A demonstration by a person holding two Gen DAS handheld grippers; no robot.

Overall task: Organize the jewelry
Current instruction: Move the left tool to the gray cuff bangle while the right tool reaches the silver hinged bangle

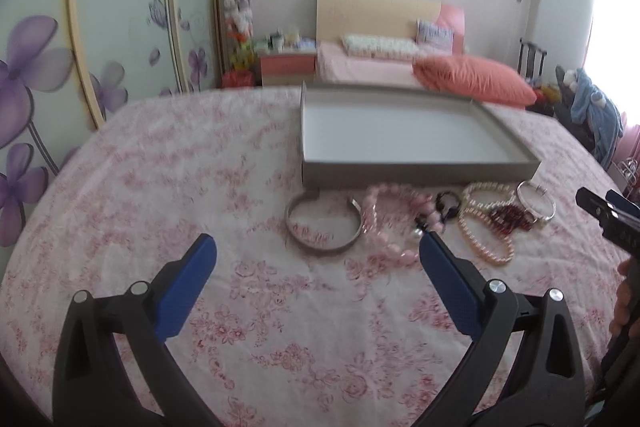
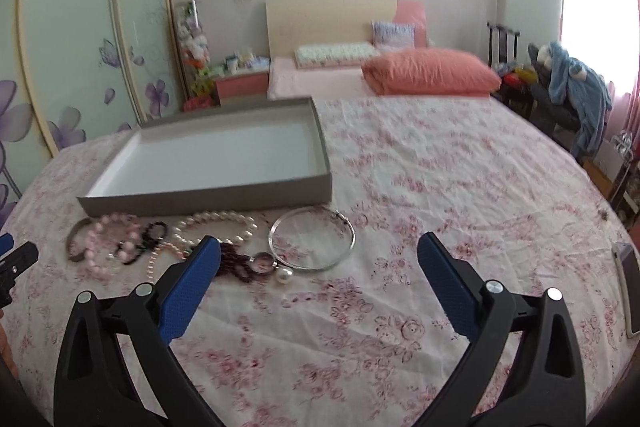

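An empty grey box [image 1: 400,131] with a white inside lies on the floral bedsheet; it also shows in the right wrist view [image 2: 216,163]. In front of it lies a row of jewelry: a dull metal bangle [image 1: 324,223], pink bead bracelets [image 1: 388,223], a black bead ring [image 1: 448,205], pearl strands [image 1: 484,223], dark red beads [image 1: 512,217] and a thin silver bangle [image 2: 312,239]. My left gripper [image 1: 318,255] is open and empty, just short of the dull bangle. My right gripper [image 2: 318,257] is open and empty, near the silver bangle.
The sheet [image 2: 440,187] stretches wide to the right of the box. A phone [image 2: 630,291] lies at the sheet's right edge. An orange pillow [image 2: 432,71] and a second bed stand beyond. A wardrobe with purple flowers [image 1: 80,47] is to the left.
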